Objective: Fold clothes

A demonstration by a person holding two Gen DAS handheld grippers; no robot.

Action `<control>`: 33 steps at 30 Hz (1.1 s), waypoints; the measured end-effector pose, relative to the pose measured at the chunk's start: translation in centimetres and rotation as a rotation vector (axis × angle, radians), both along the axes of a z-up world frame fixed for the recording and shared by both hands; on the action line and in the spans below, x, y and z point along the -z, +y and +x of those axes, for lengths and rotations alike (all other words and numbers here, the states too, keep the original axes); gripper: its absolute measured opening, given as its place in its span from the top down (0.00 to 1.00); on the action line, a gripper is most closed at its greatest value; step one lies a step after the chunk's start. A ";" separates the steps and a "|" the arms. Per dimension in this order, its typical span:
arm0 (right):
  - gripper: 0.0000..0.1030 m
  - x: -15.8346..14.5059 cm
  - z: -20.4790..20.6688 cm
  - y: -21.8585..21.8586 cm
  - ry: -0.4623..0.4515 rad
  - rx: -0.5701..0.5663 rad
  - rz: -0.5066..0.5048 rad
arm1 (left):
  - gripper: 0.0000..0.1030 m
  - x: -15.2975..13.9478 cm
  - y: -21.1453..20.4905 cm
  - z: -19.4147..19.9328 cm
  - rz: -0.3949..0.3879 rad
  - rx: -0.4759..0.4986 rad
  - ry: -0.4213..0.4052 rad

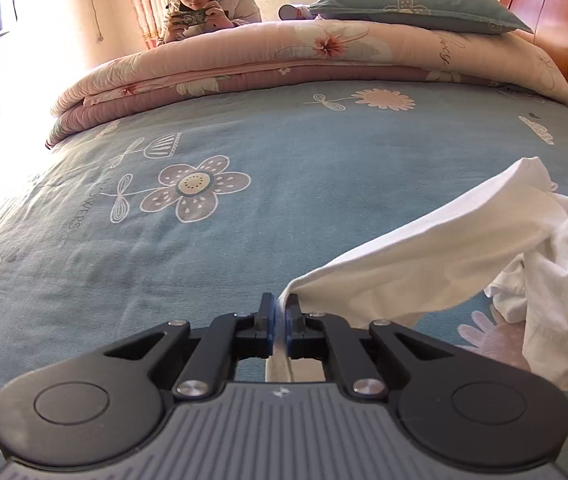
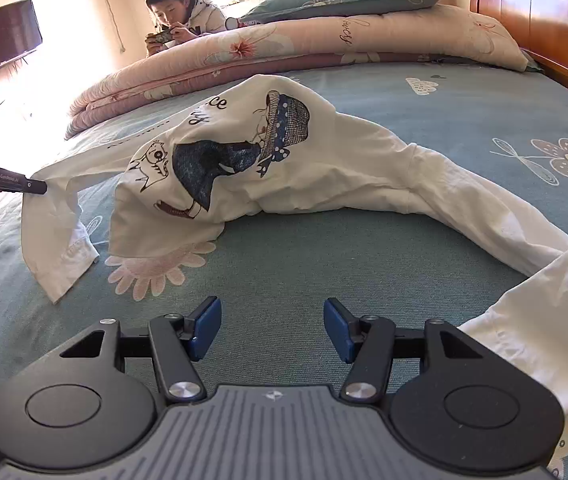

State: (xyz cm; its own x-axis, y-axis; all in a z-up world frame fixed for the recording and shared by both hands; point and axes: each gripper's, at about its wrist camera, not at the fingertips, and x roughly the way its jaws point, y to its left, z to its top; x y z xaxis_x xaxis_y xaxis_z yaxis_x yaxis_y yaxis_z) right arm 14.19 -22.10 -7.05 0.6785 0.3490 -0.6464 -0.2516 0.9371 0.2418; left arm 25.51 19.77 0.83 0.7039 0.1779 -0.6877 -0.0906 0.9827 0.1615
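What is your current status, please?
Left gripper shut on white printed long-sleeved shirt. Right gripper open, empty. Nothing in the way.

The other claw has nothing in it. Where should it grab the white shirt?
Probably the cuff end of the free sleeve, lying flat on the blue bedsheet just right of the open right gripper. Come down from above and pinch its edge. The left gripper already pinches the opposite sleeve of the white shirt.
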 end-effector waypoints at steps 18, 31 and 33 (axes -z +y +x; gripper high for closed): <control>0.40 1.6 1.0 -1.1 0.047 0.031 -0.009 | 0.93 1.3 5.9 1.3 -0.012 -0.114 0.050; 0.40 1.6 0.4 -1.0 0.048 0.020 0.007 | 0.38 2.9 -10.5 -2.6 -0.177 0.482 0.171; 0.40 1.6 0.5 -1.1 0.047 0.016 0.009 | 0.33 3.6 -12.3 -3.0 -0.154 0.521 0.161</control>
